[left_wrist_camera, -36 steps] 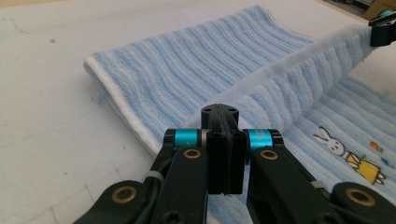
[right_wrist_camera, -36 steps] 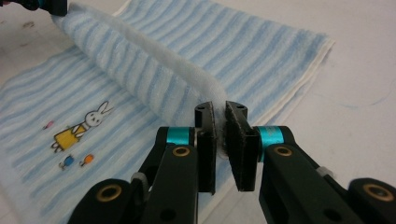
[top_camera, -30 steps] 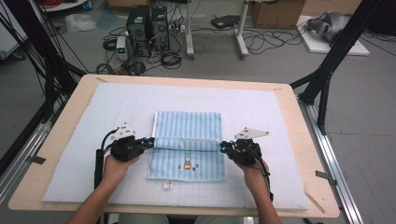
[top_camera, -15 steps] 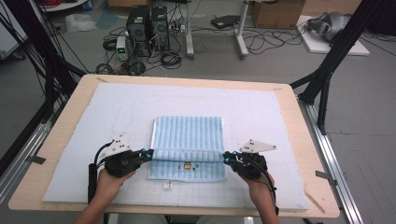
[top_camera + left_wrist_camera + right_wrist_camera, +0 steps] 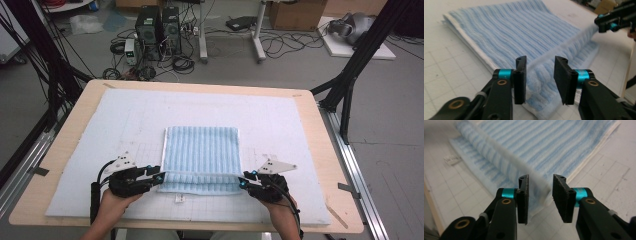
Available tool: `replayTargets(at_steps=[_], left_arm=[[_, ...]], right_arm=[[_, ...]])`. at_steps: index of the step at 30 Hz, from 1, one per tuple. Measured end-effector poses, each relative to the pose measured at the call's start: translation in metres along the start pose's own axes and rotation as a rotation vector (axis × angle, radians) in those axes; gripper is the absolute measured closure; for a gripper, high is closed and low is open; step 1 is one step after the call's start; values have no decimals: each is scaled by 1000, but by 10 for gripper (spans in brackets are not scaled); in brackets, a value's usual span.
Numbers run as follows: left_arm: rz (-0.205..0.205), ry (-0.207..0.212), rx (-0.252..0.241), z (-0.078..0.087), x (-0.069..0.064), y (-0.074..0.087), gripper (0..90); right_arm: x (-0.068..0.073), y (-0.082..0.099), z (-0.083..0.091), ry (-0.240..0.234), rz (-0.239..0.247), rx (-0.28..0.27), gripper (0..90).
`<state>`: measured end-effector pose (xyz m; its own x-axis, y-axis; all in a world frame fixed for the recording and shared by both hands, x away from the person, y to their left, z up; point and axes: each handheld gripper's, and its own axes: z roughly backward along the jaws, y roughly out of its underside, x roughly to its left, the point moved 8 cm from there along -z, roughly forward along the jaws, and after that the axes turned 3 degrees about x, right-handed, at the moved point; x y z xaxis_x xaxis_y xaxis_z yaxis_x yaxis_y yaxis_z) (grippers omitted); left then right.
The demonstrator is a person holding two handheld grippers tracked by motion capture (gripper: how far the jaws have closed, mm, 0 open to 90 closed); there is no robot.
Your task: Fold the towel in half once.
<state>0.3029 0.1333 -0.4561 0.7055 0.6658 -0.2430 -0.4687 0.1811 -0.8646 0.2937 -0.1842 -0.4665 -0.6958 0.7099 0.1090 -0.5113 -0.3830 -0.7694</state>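
Your folded blue striped towel (image 5: 202,156) lies flat on the white mat (image 5: 280,120) that covers the worktop (image 5: 327,150), near its front middle; your left gripper (image 5: 159,177) sits at the towel's front left corner and your right gripper (image 5: 243,180) at its front right corner; both sets of jaws have just been opening and now stand apart, the raised front fold of the towel lying between them, the pads no longer pressing on it.
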Motion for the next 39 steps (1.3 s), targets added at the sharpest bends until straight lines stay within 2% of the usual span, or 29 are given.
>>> replayTargets(at_steps=[3,6,8,10,13,16,19,22,25,29,33,35,39], left_arm=[[24,-24,-35,3,7,-6,572],[49,-45,-42,2,16,-8,566],[52,-56,-40,1,20,-8,566],[53,-60,-36,0,24,-8,566],[58,-62,-29,-3,26,-7,565],[53,-70,-16,-8,28,-7,567],[51,-70,-9,-13,29,-8,571],[56,-61,-5,-20,31,-10,572],[56,-58,6,-29,36,-14,573],[43,-65,17,-38,43,-19,610],[37,-94,9,-43,53,-26,620],[31,-107,3,-46,59,-30,632],[-8,-133,13,-56,71,-37,693]], right_arm=[[-5,-6,7,10,-30,-51,646],[-12,-9,3,42,-56,-60,651],[-13,-9,-6,44,-57,-32,650],[-7,-7,-16,21,-44,2,650],[6,-2,-27,-28,8,57,650],[14,11,-38,-44,58,155,649],[15,10,-35,-48,65,147,644],[11,0,-30,-53,39,79,625],[0,-10,-30,-37,15,32,583],[-15,-21,-39,-5,1,10,526],[-20,-27,-39,29,2,10,489],[-24,-30,-38,34,5,4,508],[-36,-34,-41,37,-1,5,597]])
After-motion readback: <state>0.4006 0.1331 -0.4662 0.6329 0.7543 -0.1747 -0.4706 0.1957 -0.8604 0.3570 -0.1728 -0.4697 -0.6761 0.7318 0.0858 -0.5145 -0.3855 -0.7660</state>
